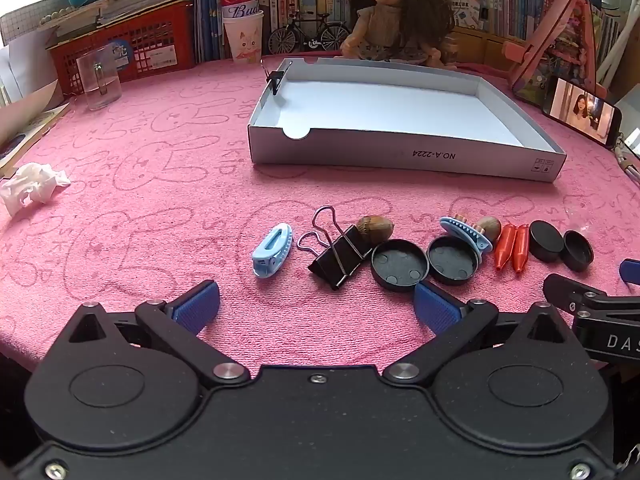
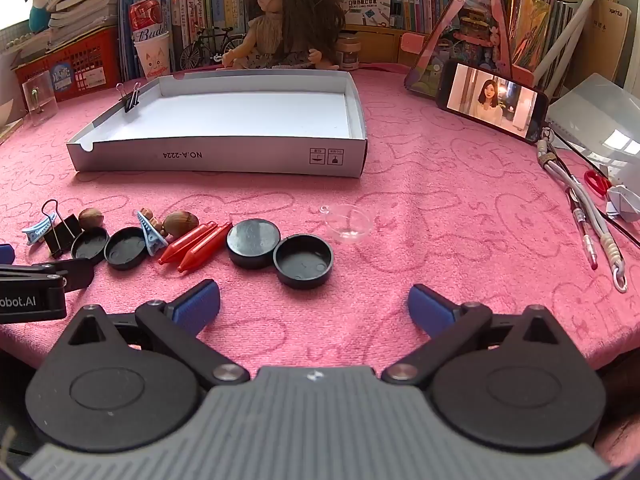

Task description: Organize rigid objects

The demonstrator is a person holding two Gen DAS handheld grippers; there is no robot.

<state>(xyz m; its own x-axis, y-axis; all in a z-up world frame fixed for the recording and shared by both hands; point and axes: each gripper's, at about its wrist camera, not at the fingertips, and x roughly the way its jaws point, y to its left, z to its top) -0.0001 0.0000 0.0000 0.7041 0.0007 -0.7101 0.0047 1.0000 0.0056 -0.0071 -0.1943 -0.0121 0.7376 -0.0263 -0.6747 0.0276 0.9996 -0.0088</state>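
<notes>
Both grippers hover above the pink cloth (image 2: 440, 208), jaws spread wide and gripping nothing: left gripper (image 1: 316, 304) low over the big black binder clip (image 1: 340, 254) and a black cap (image 1: 399, 264), right gripper (image 2: 314, 300) just short of two more black caps (image 2: 280, 252). Along the row lie a blue hair clip (image 1: 271, 249), two nuts (image 1: 375, 227), a second blue clip (image 1: 466, 232) and two red crayon-shaped pieces (image 1: 513, 246). Behind them sits the shallow white box (image 2: 224, 158), a small binder clip (image 2: 131, 98) pinched on its left wall. Off right, a clear little dish (image 2: 348, 222).
</notes>
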